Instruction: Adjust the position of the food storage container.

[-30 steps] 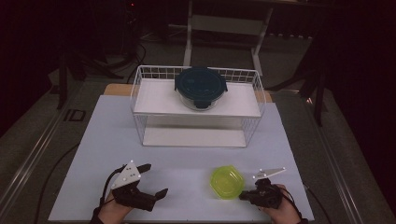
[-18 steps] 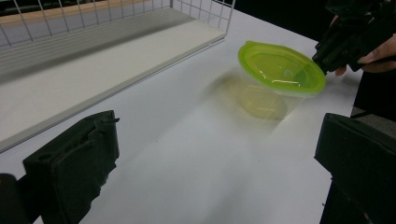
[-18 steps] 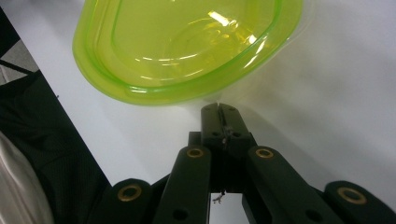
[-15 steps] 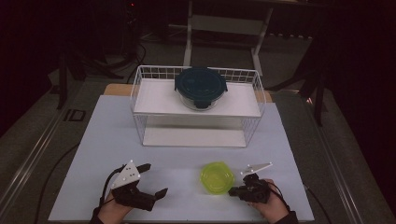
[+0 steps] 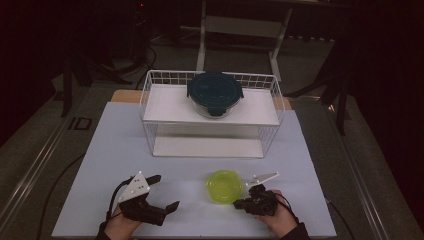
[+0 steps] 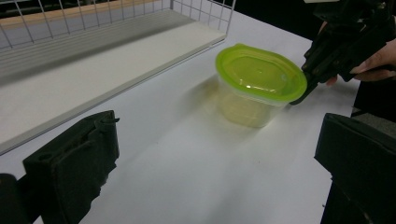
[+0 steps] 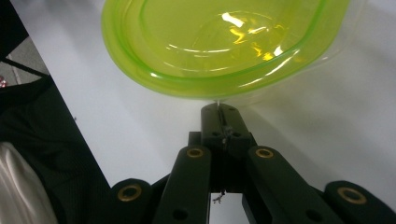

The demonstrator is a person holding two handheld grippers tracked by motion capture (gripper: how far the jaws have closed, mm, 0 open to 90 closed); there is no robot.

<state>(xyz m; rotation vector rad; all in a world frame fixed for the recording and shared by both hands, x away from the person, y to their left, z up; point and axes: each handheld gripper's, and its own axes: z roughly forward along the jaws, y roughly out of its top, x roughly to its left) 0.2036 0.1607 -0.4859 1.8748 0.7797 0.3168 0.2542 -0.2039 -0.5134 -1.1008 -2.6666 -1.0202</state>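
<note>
Left hand (image 5: 119, 226): enters from the bottom edge of the high view, at its left; wrapped around the body of the left tongs (image 5: 161, 192); jaws spread wide apart, nothing between them, pointing toward the right; grey three-cornered plate on top; black cable looped beside the wrist.

Right hand (image 5: 280, 216): enters from the bottom edge at the right, dark sleeve at the wrist; grips the right tongs (image 5: 238, 203), which point to the left; jaws drawn together, tips meeting in the right gripper view; grey plate slanting up and rightward.

The hands lie well apart.
</note>
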